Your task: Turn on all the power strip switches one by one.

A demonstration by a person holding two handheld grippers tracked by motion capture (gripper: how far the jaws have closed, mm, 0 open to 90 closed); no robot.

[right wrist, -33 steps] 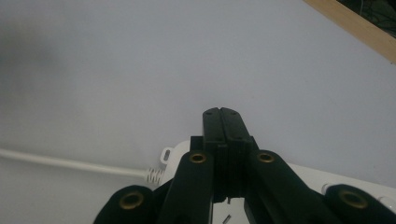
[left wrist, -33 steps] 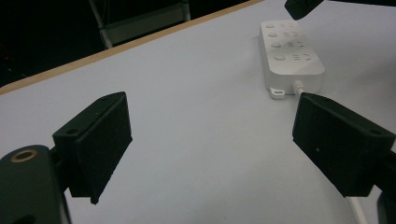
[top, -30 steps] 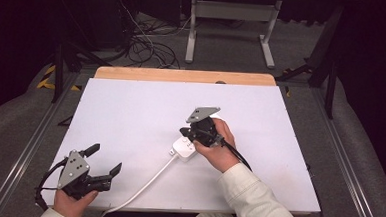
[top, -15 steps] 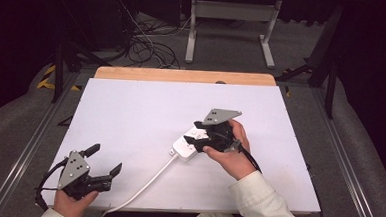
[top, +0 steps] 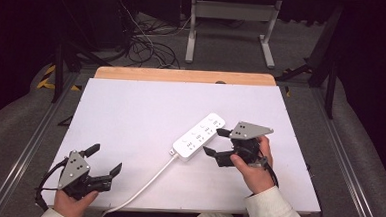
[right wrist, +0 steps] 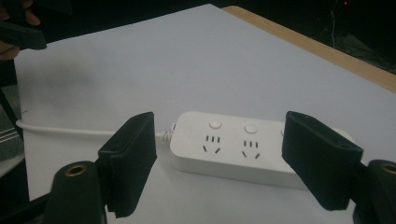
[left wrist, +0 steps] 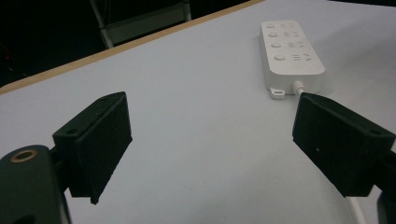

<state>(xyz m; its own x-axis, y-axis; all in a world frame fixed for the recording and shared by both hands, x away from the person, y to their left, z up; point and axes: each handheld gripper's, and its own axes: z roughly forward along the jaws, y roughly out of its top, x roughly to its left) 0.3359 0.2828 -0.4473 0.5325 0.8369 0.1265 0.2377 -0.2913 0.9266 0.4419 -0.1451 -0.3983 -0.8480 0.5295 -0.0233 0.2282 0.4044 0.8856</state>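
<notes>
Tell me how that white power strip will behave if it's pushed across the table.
The power strip lies flat and boxy, so it should slide, not roll. Its smooth shell probably slips easily. The trailing cord looks floppy and may drag or swing it.

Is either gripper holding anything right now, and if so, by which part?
Nothing is held. The right gripper is open beside the power strip; the left gripper is open over bare table.

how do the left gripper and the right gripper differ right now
The right gripper sits right beside the power strip, its open fingers facing it; the left gripper is near the table's front left corner, well away from the strip. The right gripper's jaws have just been opening, with nothing between them. Both are hand-held, black, open and carry a grey plate.
</notes>
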